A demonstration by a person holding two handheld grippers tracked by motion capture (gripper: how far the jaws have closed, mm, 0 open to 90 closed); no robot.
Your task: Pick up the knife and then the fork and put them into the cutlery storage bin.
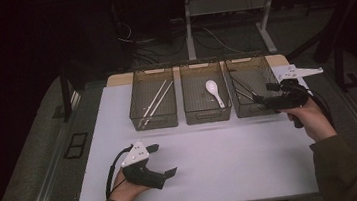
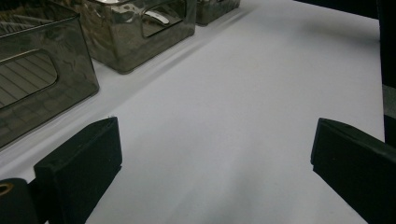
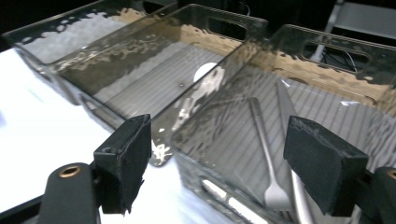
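My right hand-held gripper (image 1: 262,99) at right bin (image 1: 250,87), jaws spread, nothing btwn them. Fork (image 3: 267,154) + knife (image 3: 288,140) lie inside that bin, so looks sorted. Spoon (image 1: 214,92) in mid bin (image 1: 204,91), chopsticks (image 1: 155,103) in left bin (image 1: 152,97). Left hand-held gripper (image 1: 165,159) spread, idle over bare white tabletop (image 1: 223,161). Nothing left loose, prob near done. Room dark, cables + desk legs behind
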